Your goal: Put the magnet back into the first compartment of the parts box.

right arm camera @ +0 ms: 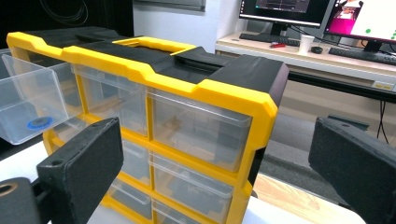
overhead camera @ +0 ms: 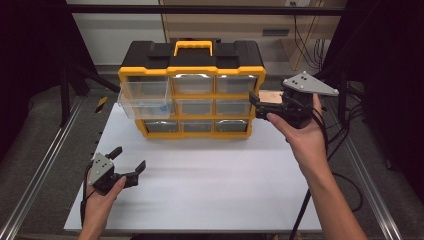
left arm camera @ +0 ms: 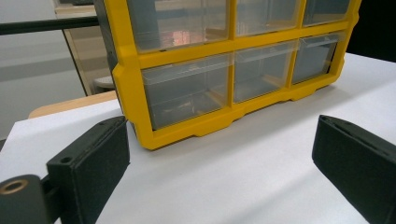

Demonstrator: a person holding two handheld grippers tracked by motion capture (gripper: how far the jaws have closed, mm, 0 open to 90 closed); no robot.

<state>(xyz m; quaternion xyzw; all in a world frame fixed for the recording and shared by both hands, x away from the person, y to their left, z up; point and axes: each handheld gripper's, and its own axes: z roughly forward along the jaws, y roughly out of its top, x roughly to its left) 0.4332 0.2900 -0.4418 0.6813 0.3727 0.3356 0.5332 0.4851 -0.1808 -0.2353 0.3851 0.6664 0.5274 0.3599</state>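
Right gripper [overhead camera: 256, 106] beside organizer [overhead camera: 192, 90], drawer [overhead camera: 145, 97] out.

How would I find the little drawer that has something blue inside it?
Look for the big yellow and black organizer box standing at the far end of the white table. Go to its top row, left end. That clear drawer is the one pulled out, with a small blue thing lying on its bottom.

The drawer organizer [overhead camera: 192, 95] has a yellow frame, a black top and a yellow handle [overhead camera: 193, 47]. Its drawers are clear plastic; the pulled-out drawer [overhead camera: 144, 97] holds a small blue disc [right arm camera: 39, 123]. The counter [overhead camera: 200, 180] is plain white. Both grippers' jaws are black, with grey plates on top.
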